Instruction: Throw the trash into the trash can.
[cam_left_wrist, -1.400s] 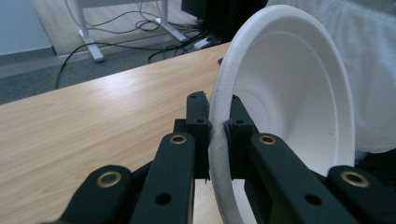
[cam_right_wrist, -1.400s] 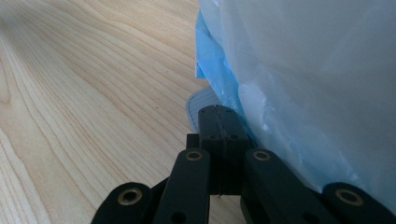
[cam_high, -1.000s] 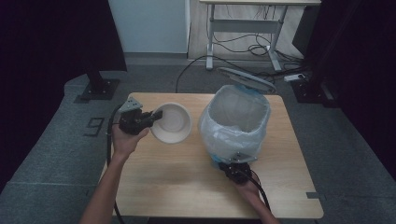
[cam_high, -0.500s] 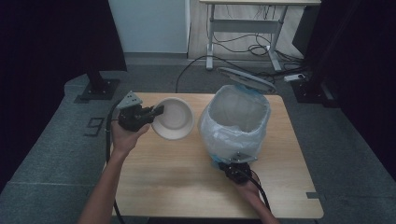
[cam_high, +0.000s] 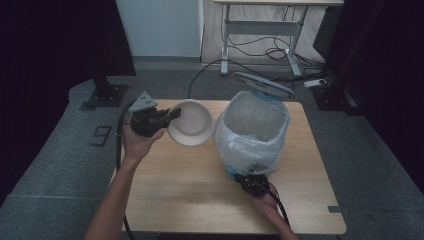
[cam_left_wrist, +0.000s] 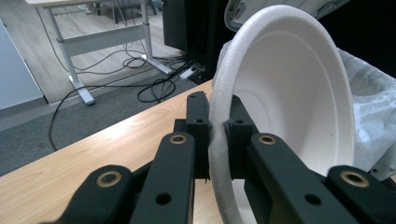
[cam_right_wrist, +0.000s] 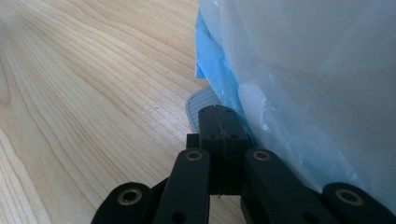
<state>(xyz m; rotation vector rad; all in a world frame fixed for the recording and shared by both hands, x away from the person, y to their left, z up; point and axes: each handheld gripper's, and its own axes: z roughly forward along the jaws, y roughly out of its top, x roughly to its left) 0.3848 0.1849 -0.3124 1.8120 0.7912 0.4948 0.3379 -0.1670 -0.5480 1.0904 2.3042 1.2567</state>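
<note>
**Bowl Gripped at Rim, Bin Pedal Under Closed Jaws**

The left gripper (cam_high: 167, 116) has its jaws clamped on the rim of the white foam bowl (cam_high: 191, 122), which is tilted on edge just ahead of it, above the table (cam_high: 175, 185). Beyond the bowl stands the lined bin (cam_high: 254, 131), lid (cam_high: 263, 85) raised. The right gripper (cam_right_wrist: 218, 114), jaws fully closed and empty, sits on the bin's pedal (cam_right_wrist: 197, 105).
</note>
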